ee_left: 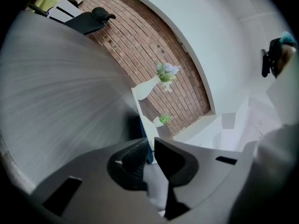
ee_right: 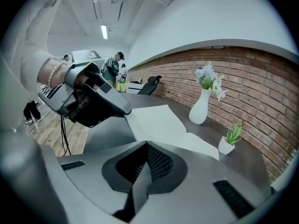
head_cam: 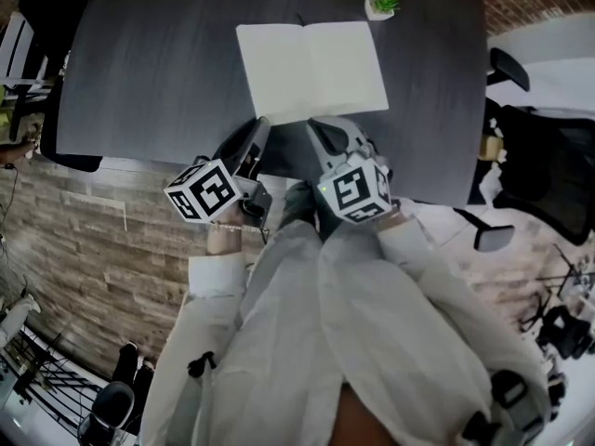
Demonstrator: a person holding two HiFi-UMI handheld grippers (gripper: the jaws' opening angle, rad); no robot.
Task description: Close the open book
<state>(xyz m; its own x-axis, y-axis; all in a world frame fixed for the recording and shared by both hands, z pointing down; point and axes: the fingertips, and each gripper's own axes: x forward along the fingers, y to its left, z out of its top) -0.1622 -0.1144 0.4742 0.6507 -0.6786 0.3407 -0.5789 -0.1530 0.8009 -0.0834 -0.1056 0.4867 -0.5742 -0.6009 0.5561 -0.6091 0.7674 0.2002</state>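
The open book [head_cam: 311,68] lies flat with blank white pages up on the dark table [head_cam: 139,63]. My left gripper [head_cam: 263,122] is at the book's near left corner. In the left gripper view its jaws [ee_left: 150,146] pinch the blue cover edge, and the book [ee_left: 148,125] runs away from them edge-on. My right gripper [head_cam: 327,124] hovers at the book's near edge, right of the spine. Its jaws [ee_right: 147,146] are shut with nothing between them. In the right gripper view the book [ee_right: 163,125] lies ahead, and the left gripper [ee_right: 93,99] shows at its corner.
A small potted plant [head_cam: 381,3] stands just beyond the book's far right corner, with a white vase of flowers [ee_right: 201,108] near it. Black office chairs [head_cam: 539,165] stand to the table's right. People [ee_right: 112,69] stand far off in the room.
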